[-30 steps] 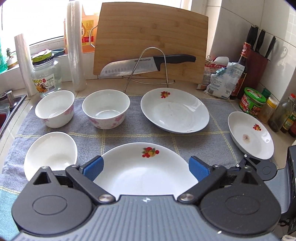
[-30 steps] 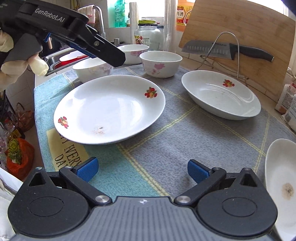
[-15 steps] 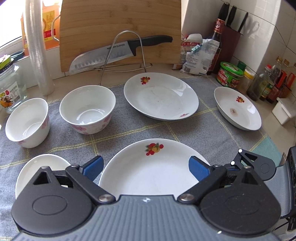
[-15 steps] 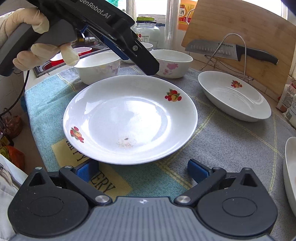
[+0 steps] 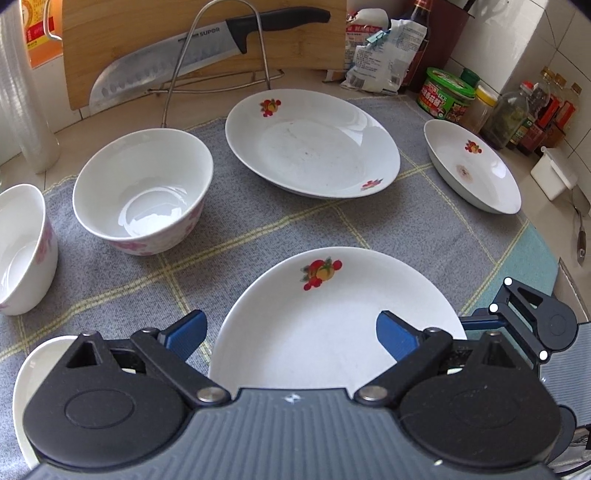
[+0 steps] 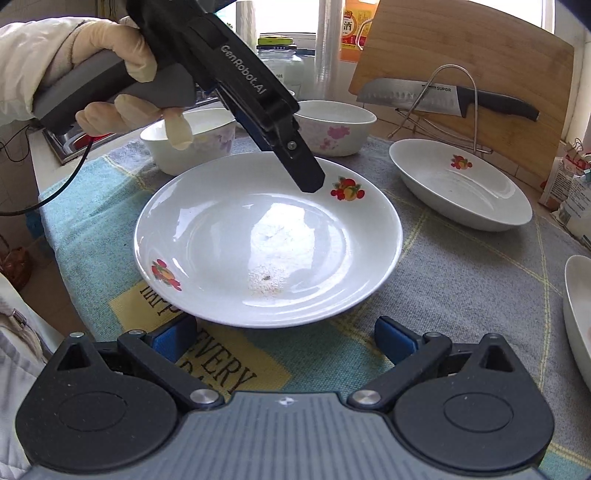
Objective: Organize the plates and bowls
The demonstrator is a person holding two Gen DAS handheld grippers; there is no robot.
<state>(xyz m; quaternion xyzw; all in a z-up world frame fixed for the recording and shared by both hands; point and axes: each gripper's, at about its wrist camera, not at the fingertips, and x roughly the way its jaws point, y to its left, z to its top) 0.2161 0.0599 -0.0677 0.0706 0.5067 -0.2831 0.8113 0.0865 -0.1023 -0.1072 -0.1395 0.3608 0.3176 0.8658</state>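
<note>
Left wrist view looks down over the near plate [image 5: 332, 321], a white one with a fruit print at its far rim, lying on the grey checked cloth [image 5: 258, 229] that covers the tabletop. The left gripper [image 5: 291, 332] hangs over that plate with its blue-padded fingers [image 5: 184, 332] spread wide, one off the plate's left edge and one above its right side, gripping nothing. Beyond it sit a second large plate [image 5: 314, 147] and, to the right, a smaller oval dish [image 5: 476, 170] with a brown stain. Two white bowls with pink flowers stand to the left: the middle bowl [image 5: 144, 192] and the edge bowl [image 5: 22, 251], close together but apart. Part of another white dish [image 5: 40, 369] shows at lower left. A knife [image 5: 184, 55] rests on a wire rack [image 5: 229, 44] against a wooden cutting board [image 5: 147, 22]. From the right wrist view, the right gripper [image 6: 284, 339] sits just short of the near plate's rim, fingers [image 6: 395, 339] also wide apart and holding nothing, above the printed teal mat [image 6: 221, 362]. A gloved hand [image 6: 122, 74] holds the left gripper's handle above the plate.
</note>
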